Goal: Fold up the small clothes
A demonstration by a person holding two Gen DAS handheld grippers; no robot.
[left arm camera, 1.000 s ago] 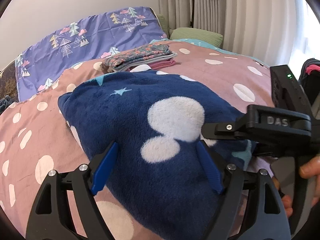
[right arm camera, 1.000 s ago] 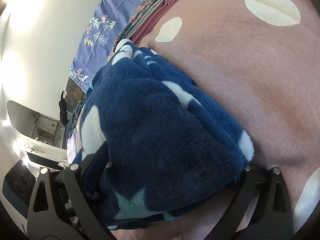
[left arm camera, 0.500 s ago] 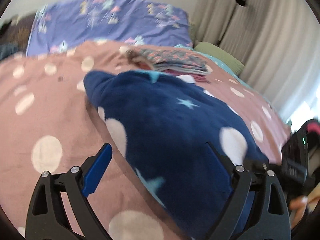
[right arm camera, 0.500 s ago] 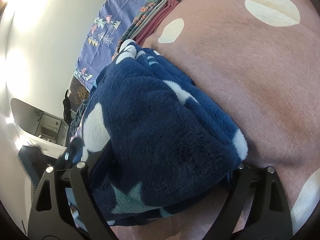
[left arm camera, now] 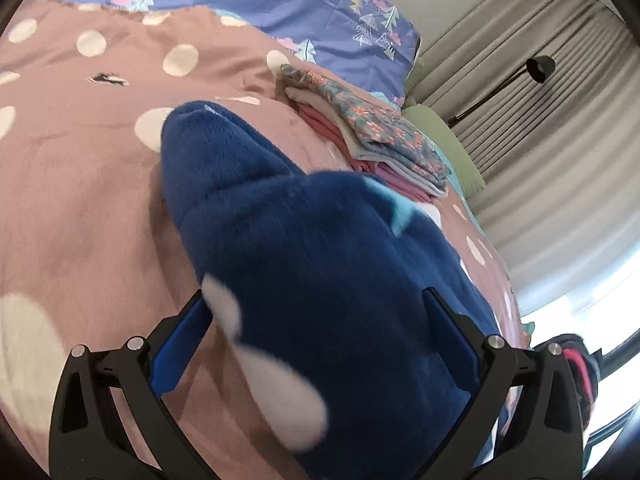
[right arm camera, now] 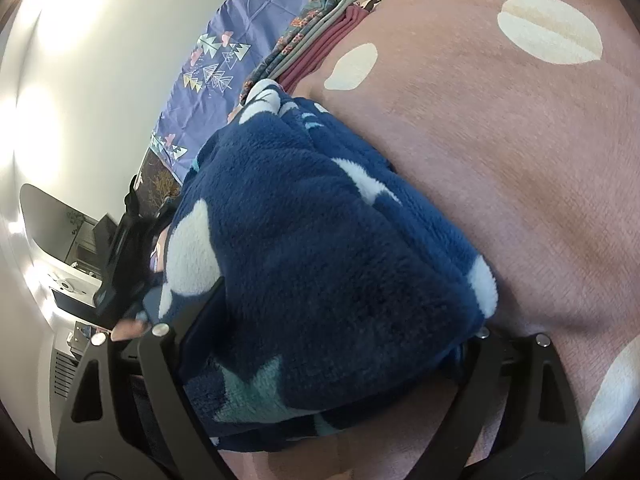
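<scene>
Nothing readable in either view, honestly. No words, brand marks, numbers or signs on anything I can make out. The only markings around are prints, not text: white dots, pale stars and mouse-head blobs on the navy fleece garment (left arm camera: 320,280) sitting between the jaws, big cream dots on the pink bedspread (left arm camera: 80,168) under and around them, little tree and cloud drawings on the purple sheet (left arm camera: 320,4) far beyond the jaws, and a floral pattern on the top piece of the folded stack (left arm camera: 372,136) ahead of them. The black frames carrying the jaws show no lettering either.
</scene>
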